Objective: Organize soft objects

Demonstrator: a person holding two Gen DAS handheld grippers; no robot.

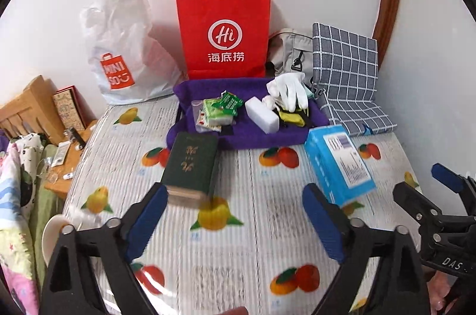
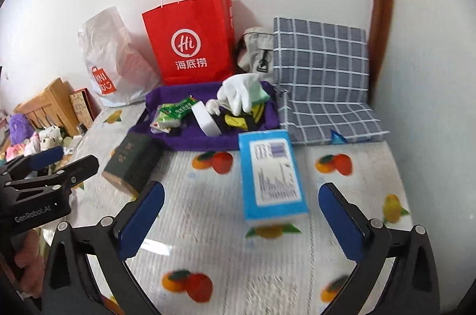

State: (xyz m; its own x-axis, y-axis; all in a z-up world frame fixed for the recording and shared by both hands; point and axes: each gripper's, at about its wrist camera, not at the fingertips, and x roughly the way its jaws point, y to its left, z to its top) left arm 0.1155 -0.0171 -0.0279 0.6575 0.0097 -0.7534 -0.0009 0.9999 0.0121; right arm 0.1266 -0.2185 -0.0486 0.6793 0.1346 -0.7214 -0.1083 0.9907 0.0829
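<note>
A purple fabric tray [image 1: 253, 138] [image 2: 190, 141] lies at the back of the table. In it are white gloves [image 1: 287, 90] [image 2: 241, 95], green tissue packs [image 1: 221, 108] [image 2: 172, 114], a white block [image 1: 261, 114] [image 2: 205, 118] and a yellow-black item [image 1: 293, 117] [image 2: 238, 118]. A blue tissue box [image 1: 339, 166] [image 2: 272, 175] and a dark green book [image 1: 190, 163] [image 2: 131, 163] lie in front of the tray. My left gripper [image 1: 235, 221] is open and empty, before the book. My right gripper [image 2: 242, 221] is open and empty, just short of the blue box.
A red paper bag [image 1: 224, 32] [image 2: 190, 41], a white plastic bag [image 1: 125, 47] [image 2: 110, 56], a grey pouch [image 1: 291, 50] and a folded checked cloth [image 1: 348, 77] [image 2: 324, 83] stand along the wall. A wooden side table [image 1: 68, 160] with clutter is at the left.
</note>
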